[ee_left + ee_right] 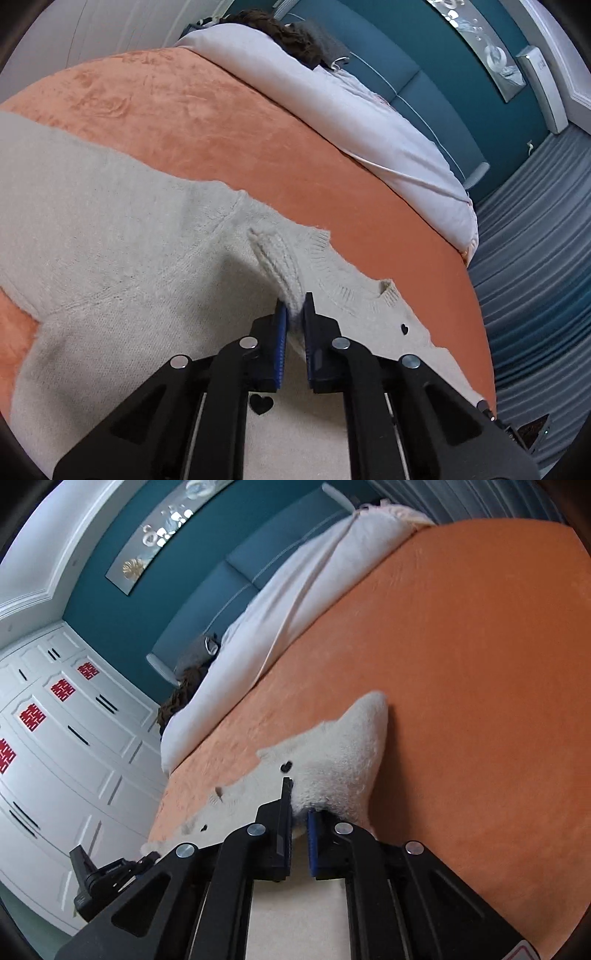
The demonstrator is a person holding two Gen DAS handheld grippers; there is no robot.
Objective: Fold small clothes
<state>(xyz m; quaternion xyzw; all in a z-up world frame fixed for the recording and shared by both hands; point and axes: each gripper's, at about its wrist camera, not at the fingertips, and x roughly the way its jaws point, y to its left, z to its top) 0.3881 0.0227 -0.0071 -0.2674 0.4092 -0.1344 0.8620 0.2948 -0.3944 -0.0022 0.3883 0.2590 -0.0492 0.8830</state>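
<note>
A cream knit sweater (129, 236) with small black hearts lies spread on an orange bedspread (207, 122). My left gripper (294, 314) is shut on a pinched ridge of the sweater near its ribbed neckline. In the right wrist view the same sweater (332, 753) shows as a raised fold with black hearts. My right gripper (299, 801) is shut on that fold, which bulges up past the fingers. The other gripper (99, 875) shows at the lower left of the right wrist view, at the sweater's edge.
A pale lilac duvet (351, 110) is heaped along the head of the bed against a teal padded headboard (424, 62). Dark clothing (295, 33) lies by the duvet. Grey curtains (535, 240) hang beyond the bed edge. A white wardrobe (55, 738) stands at the left.
</note>
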